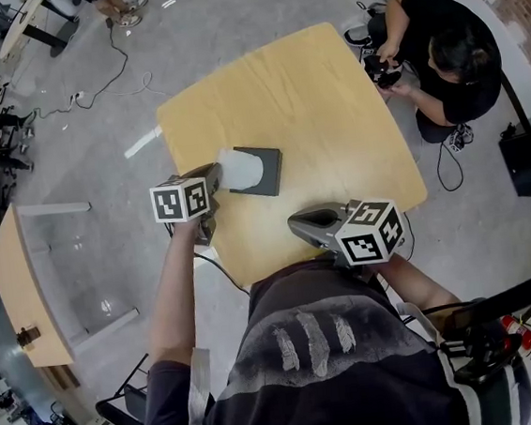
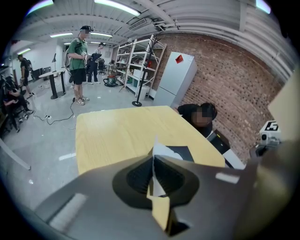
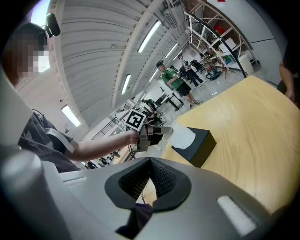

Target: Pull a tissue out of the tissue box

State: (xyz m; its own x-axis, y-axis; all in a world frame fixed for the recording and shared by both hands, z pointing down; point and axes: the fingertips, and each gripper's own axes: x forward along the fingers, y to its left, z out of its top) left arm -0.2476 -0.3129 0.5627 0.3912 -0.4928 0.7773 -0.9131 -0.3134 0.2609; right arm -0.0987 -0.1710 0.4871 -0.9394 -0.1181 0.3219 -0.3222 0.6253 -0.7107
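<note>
One tissue (image 1: 242,170) stood part-drawn from the dark tissue box (image 1: 269,172), which lay near the left edge of the tabletop (image 1: 330,106). The left hand-held gripper (image 1: 218,174) was clamped on the tissue's free end. The right hand-held gripper (image 1: 297,220) hovered closed and empty over the near edge. The grasp appeared made, and the tissue was not yet pulled free.

Pretty bright and even everywhere, lit by long ceiling strip lights (image 2: 117,5) that blow out pure white in both gripper views. Shadows on the table (image 1: 330,106) are soft and faint. The tissue (image 1: 240,169) looks almost overexposed. There are a few glare streaks on the floor (image 1: 228,32). Both gripper views are heavy fisheye: dark corners, bowed edges, mushy close foreground.
</note>
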